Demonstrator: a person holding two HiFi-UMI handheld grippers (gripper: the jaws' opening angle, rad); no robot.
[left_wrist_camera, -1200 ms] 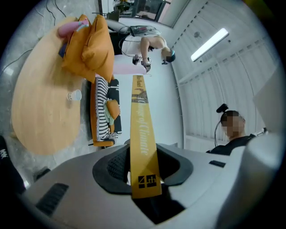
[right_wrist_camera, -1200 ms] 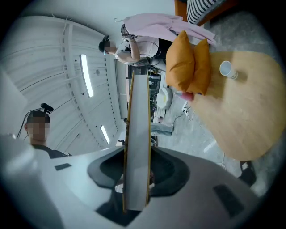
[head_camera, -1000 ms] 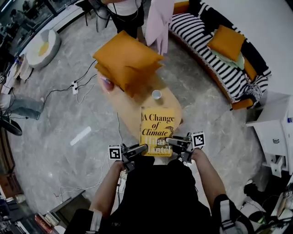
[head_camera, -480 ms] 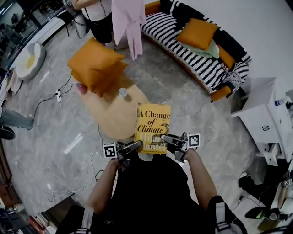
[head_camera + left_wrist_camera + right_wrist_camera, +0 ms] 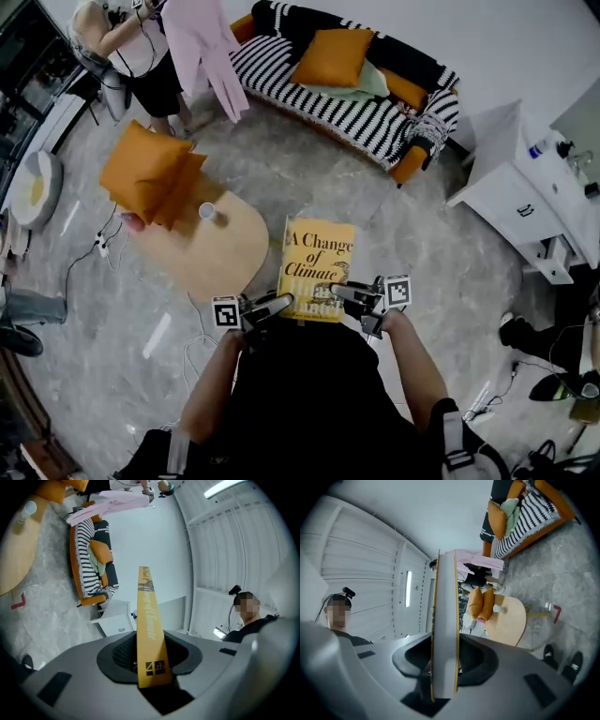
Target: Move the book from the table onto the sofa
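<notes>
A yellow book [image 5: 319, 258] titled "A Change of Climate" hangs flat in the air between both grippers, above the floor just right of the oval wooden table [image 5: 225, 258]. My left gripper [image 5: 278, 304] is shut on its near left corner and my right gripper [image 5: 345, 292] on its near right corner. In the left gripper view the yellow spine [image 5: 149, 616] stands clamped between the jaws of the left gripper [image 5: 150, 657]. In the right gripper view the white page edge [image 5: 444, 620] sits between the jaws of the right gripper [image 5: 443, 662]. The striped sofa [image 5: 361, 112] lies ahead at the top.
On the sofa lie an orange cushion [image 5: 330, 58] and a green cloth [image 5: 370, 82]. The table carries orange cushions [image 5: 150, 173] and a white cup [image 5: 207, 211]. A person holding a pink garment [image 5: 208, 47] stands at the sofa's left end. A white cabinet [image 5: 520, 202] stands on the right. Cables cross the floor on the left.
The book, held by both grippers, has left the table and come over the floor to its right. The view has swung toward the sofa, which now lies straight ahead.
</notes>
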